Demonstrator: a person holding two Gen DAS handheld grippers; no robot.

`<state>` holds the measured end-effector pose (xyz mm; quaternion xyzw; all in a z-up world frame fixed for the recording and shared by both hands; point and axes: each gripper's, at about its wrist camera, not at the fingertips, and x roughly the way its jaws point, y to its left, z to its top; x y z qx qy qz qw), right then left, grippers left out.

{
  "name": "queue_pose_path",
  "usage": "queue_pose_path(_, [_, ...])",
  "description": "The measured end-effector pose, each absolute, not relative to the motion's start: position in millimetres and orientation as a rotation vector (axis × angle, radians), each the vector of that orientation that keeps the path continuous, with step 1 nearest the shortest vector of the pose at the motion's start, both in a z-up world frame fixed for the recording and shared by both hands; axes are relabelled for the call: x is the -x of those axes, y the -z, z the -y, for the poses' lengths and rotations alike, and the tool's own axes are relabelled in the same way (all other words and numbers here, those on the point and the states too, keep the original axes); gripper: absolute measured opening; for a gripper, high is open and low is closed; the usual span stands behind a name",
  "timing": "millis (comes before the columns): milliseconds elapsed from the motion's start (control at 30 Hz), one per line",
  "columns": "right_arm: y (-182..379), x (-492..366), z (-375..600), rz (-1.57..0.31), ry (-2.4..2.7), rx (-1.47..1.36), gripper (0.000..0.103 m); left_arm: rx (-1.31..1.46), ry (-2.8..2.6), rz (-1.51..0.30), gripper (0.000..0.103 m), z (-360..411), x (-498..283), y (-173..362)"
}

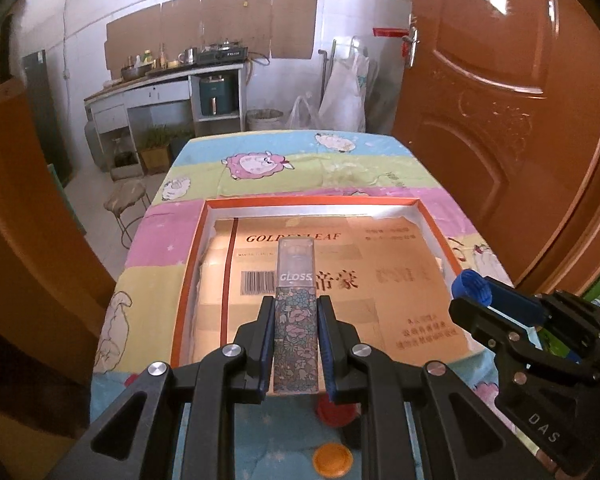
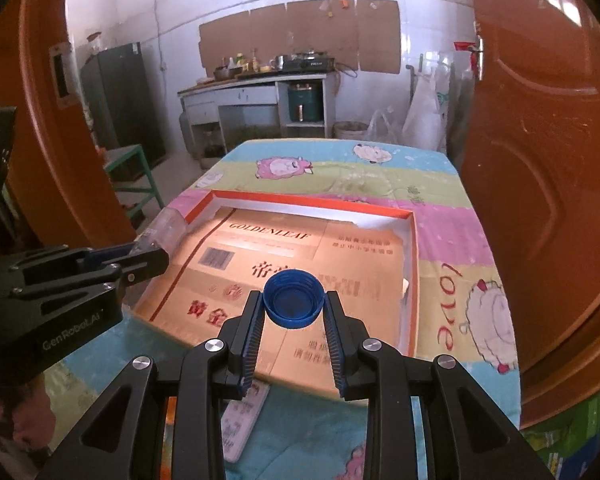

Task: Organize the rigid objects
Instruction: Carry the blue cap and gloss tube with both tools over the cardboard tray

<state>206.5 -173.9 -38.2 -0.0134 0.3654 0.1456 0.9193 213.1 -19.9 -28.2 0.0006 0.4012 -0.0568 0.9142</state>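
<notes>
Jaws of the left gripper (image 1: 296, 312) pinch a flowered gloss tube (image 1: 295, 304), held above the orange-rimmed tray (image 1: 312, 201) on the sheep-patterned worktop (image 1: 340, 168). Beside it, the right gripper (image 2: 293, 312) clamps a blue bottle cap (image 2: 293, 300) over the same tray, hollow side facing back.

Shallow box (image 1: 432, 216) is sitting on the table (image 1: 340, 168), taking up its near half. Flat cardboard sheet (image 1: 400, 292) is lying inside the box. Left gripper (image 1: 294, 312) is holding the gloss tube (image 1: 295, 300) over the box's near-left part; right gripper (image 2: 294, 304) is holding the bottle cap (image 2: 294, 300) over its near-centre, right of the tube. Two round caps (image 1: 334, 408) are lying on the table before the box. Counter (image 1: 160, 80) is standing behind the table at the wall.
</notes>
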Motion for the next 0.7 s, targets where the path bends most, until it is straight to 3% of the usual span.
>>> queue_pose_path(700, [85.8, -310.4, 166.6, -0.883, -0.307, 0.032, 0.031, 0.016, 0.129, -0.985, 0.02, 11.1, -309.5, 80.9])
